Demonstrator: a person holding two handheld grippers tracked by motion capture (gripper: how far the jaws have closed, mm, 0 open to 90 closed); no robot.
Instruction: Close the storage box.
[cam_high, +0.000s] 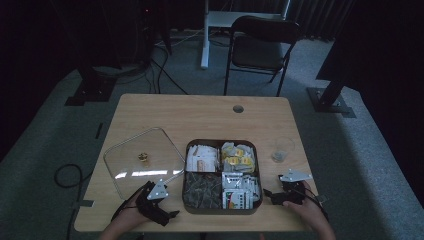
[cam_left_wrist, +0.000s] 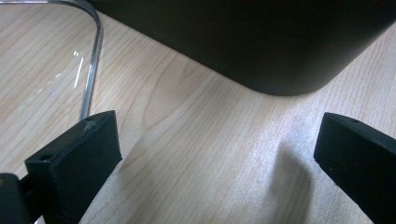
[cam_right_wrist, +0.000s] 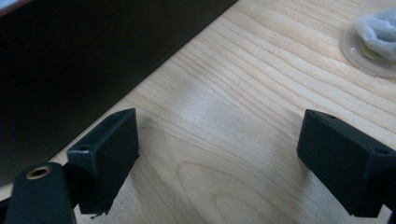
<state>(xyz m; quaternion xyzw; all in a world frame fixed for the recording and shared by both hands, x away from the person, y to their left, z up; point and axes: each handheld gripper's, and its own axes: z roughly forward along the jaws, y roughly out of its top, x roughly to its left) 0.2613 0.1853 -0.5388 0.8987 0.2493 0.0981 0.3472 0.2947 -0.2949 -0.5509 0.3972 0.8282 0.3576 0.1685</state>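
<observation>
A dark square tray (cam_high: 221, 210) with four compartments of tea packets sits at the table's near middle. My left gripper (cam_high: 167, 201) rests open on the wood just left of the tray's near corner. Seen from the left gripper view, the left gripper (cam_left_wrist: 219, 140) holds nothing, and the tray wall (cam_left_wrist: 261, 42) curves ahead of it. To the tray's right lies my right gripper (cam_high: 273, 195), also open. Bare wood shows between the jaws of the right gripper (cam_right_wrist: 219, 144), and the tray wall (cam_right_wrist: 84, 60) stands to its left.
A clear glass lid (cam_high: 142, 160) with a small gold knob lies flat left of the tray; the lid's rim (cam_left_wrist: 93, 56) passes near my left jaw. A small drinking glass (cam_high: 282, 149) with something crumpled inside stands at the right; its base (cam_right_wrist: 373, 42) is ahead. A chair (cam_high: 260, 45) stands beyond the table.
</observation>
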